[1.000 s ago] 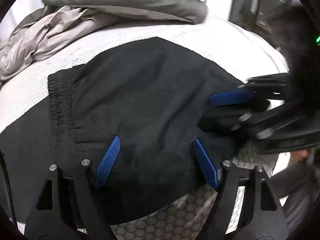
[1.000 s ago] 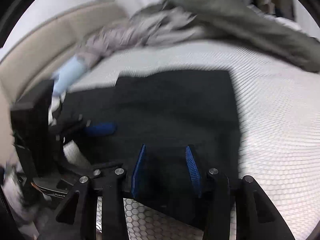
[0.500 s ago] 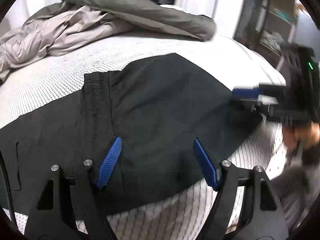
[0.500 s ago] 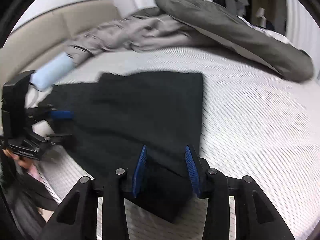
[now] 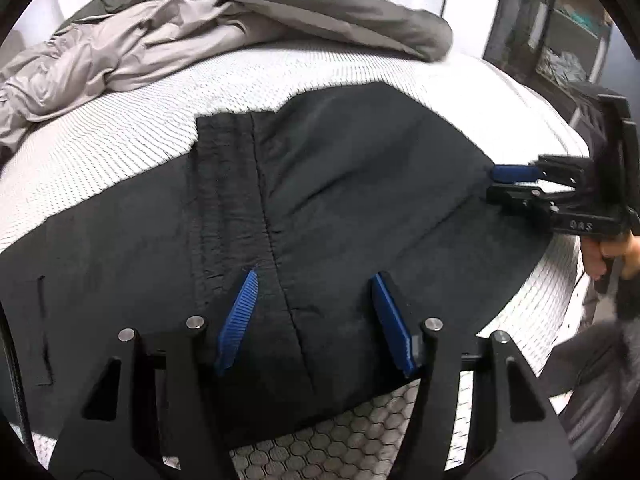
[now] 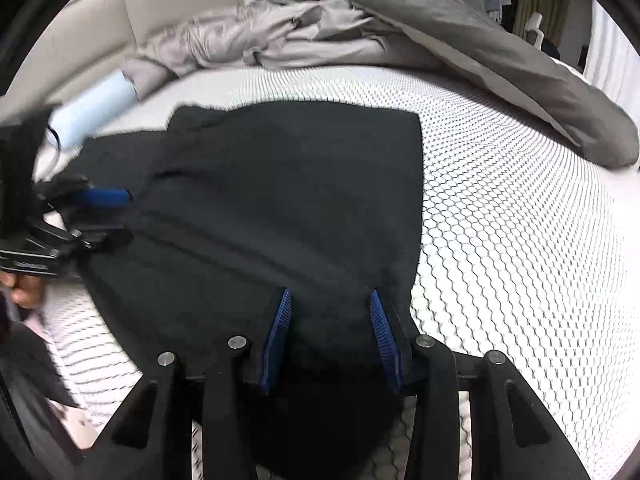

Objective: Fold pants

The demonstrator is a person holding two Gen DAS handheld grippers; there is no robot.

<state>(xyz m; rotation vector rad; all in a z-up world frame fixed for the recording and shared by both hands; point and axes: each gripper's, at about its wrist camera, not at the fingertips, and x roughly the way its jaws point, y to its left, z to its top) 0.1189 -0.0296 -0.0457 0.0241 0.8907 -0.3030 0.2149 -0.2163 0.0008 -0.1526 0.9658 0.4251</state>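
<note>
Two grippers work over one pair of black pants [image 5: 340,208] spread flat on a white honeycomb-patterned mattress [image 5: 120,132]. At 9 o'clock in the left wrist view a slit pocket shows in the dark cloth, and the gathered waistband [image 5: 224,200] runs from 12 toward 6 o'clock. The left gripper [image 5: 314,320] sits at 6 o'clock with its blue-padded fingers [image 5: 236,324] spread wide, the fabric lying between them; whether the pads touch it cannot be told. At 3 o'clock the right gripper [image 5: 496,184] meets the pants' edge, its fingers only a little apart, one above and one below the hem. In the right wrist view the same gripper [image 6: 328,332] straddles the near corner of the pants [image 6: 280,200] with its pads [image 6: 382,332] parted, not pressed shut. A rumpled grey duvet [image 6: 460,40] lies at 12 o'clock, well apart from the pants.
</note>
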